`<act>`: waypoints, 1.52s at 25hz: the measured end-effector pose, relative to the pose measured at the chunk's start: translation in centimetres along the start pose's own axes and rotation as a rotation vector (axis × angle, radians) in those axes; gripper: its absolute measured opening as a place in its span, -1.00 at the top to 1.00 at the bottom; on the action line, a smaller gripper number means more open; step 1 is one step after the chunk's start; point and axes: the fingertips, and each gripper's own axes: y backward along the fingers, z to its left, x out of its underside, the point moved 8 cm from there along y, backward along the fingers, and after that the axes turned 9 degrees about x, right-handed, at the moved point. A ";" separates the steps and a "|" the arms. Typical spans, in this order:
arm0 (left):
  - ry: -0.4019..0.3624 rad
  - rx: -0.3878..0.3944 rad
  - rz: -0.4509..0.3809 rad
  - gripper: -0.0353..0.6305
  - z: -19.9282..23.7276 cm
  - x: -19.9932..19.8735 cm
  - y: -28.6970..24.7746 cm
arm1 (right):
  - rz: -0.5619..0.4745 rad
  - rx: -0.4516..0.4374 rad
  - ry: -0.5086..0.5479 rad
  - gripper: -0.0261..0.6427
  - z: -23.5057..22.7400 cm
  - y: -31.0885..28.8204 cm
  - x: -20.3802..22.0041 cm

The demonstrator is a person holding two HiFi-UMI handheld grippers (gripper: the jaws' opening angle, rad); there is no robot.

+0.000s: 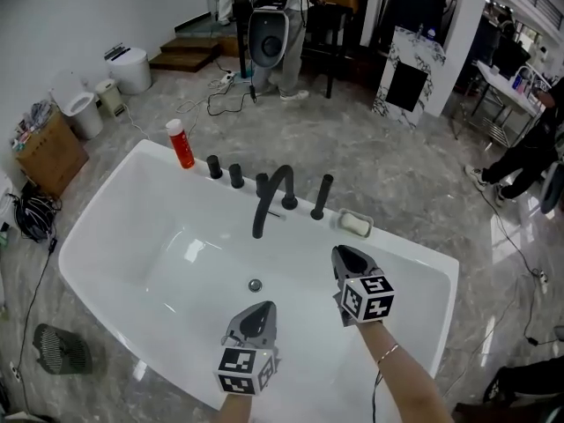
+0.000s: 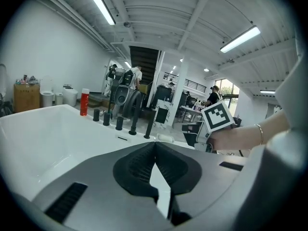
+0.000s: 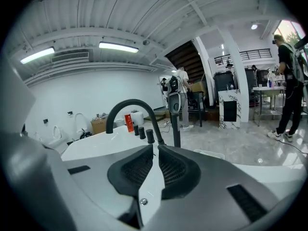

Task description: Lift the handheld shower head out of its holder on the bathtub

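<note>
- Black, slim stick-shaped handheld shower head [image 1: 322, 196] stands in its holder on the white bathtub's [image 1: 401, 245] far rim, just right of the spout [image 1: 273, 196].
- Long axis vertical, top end up.
- It's ahead of the right gripper [image 1: 344, 256], well apart.
- Right jaws: thin slit, empty.
- Left gripper [image 1: 261, 311]: tips pressed together, empty.
</note>
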 end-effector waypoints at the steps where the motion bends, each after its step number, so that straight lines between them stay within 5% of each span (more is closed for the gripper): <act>1: -0.002 0.001 0.000 0.83 0.3 0.2 -0.6 | 0.002 0.001 0.008 0.78 -0.2 -1.0 0.2; 15: 0.047 0.006 0.016 0.83 3.7 2.5 -6.5 | 0.065 0.076 0.056 0.60 -2.7 -12.7 2.6; 38: 0.073 -0.026 0.006 0.83 8.1 2.6 -7.1 | 0.112 0.163 0.045 0.30 -3.3 -22.9 0.2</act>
